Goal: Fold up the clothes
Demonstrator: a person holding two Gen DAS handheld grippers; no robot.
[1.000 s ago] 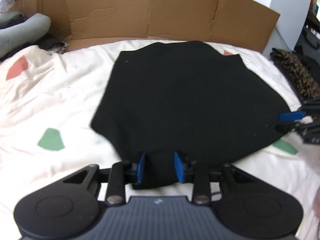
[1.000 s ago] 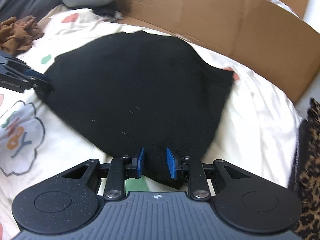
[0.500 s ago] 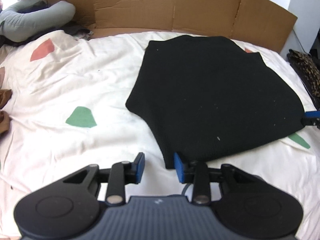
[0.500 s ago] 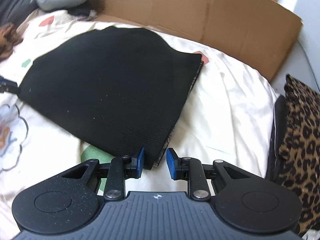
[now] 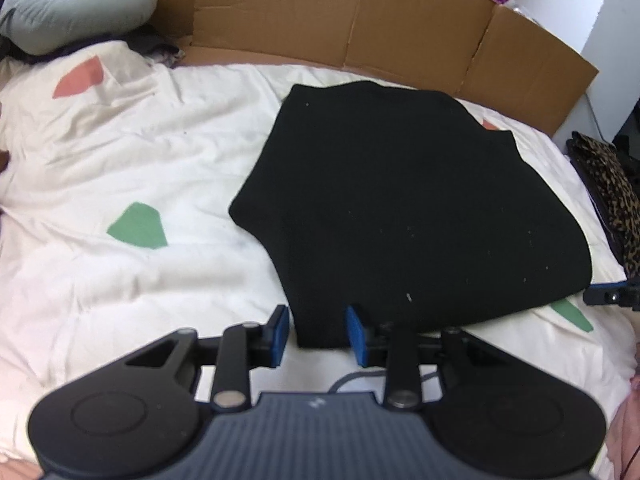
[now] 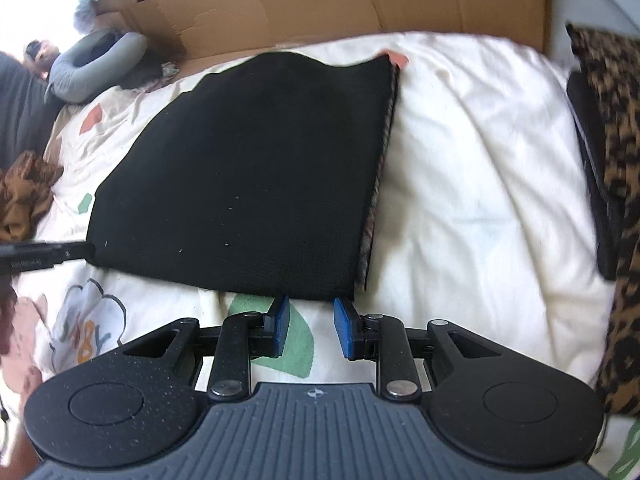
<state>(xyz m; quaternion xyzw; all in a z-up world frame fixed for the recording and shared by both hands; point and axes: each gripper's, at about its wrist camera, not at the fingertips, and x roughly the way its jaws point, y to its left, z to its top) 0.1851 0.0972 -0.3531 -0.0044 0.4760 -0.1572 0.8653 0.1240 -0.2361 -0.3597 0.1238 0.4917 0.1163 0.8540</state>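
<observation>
A black knit garment [image 5: 404,208] lies folded flat on the white patterned sheet [image 5: 120,152]. My left gripper [image 5: 318,334] is open at its near left corner, and that corner reaches in between the blue pads without being pinched. My right gripper [image 6: 312,322] is open just short of the black garment [image 6: 248,168], at its near right corner, with only sheet between the fingers. Each gripper's tip shows in the other view: the right gripper [image 5: 608,296] at the far right, the left gripper [image 6: 44,256] at the far left.
A cardboard wall [image 5: 340,20] stands along the back of the bed. A grey neck pillow [image 5: 76,20] lies at the back left. Leopard-print fabric [image 6: 616,152] is piled on the right, and a brown crumpled cloth [image 6: 24,192] lies on the left.
A second ago the garment's near edge sat deep between both grippers' fingers. It now lies flat on the sheet, and both grippers have drawn back to its near corners.
</observation>
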